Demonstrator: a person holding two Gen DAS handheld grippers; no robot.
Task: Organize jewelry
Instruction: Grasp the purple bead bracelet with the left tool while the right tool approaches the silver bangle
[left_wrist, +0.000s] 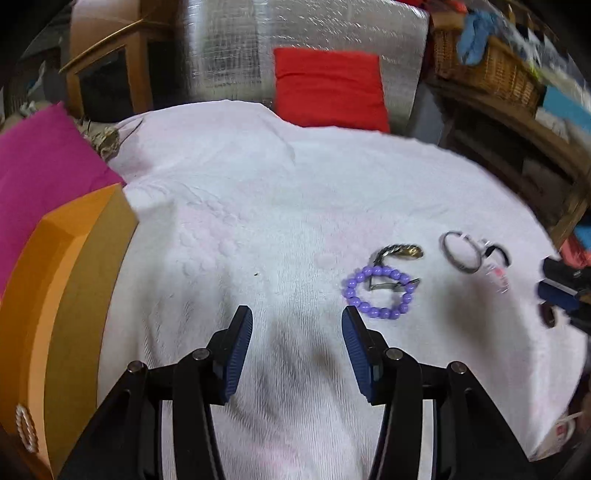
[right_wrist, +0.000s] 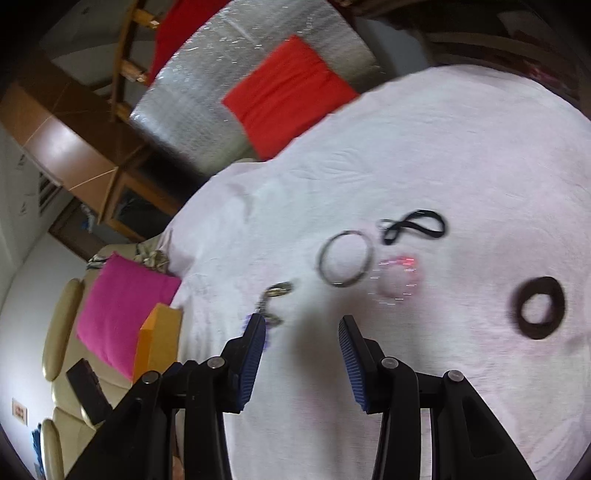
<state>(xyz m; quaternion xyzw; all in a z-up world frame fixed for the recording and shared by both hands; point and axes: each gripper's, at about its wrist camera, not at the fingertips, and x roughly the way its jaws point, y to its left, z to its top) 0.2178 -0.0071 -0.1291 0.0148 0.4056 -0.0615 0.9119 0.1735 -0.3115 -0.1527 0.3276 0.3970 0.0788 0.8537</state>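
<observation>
Several pieces of jewelry lie on a white towel (left_wrist: 258, 206). A purple bead bracelet (left_wrist: 380, 293) rests just right of my left gripper (left_wrist: 297, 317), which is open and empty above the towel. A metal chain (left_wrist: 400, 253), a silver bangle (left_wrist: 461, 253) and a black band (left_wrist: 498, 253) lie beyond it. In the right wrist view the silver bangle (right_wrist: 345, 263), black band (right_wrist: 413, 225), a clear bracelet with pink sparkle (right_wrist: 395, 280) and a dark scrunchie (right_wrist: 537, 308) lie ahead of my right gripper (right_wrist: 302, 323), open with nothing between its fingers. The chain (right_wrist: 277, 295) is by its left finger.
An orange box (left_wrist: 74, 277) stands at the towel's left edge, with a pearl bracelet (left_wrist: 26, 428) on it. A pink cushion (left_wrist: 44, 162) lies behind it, a red cushion (left_wrist: 328, 88) at the back. A wicker basket (left_wrist: 487, 70) sits on shelves at the right. My right gripper (left_wrist: 550, 282) shows at the right edge.
</observation>
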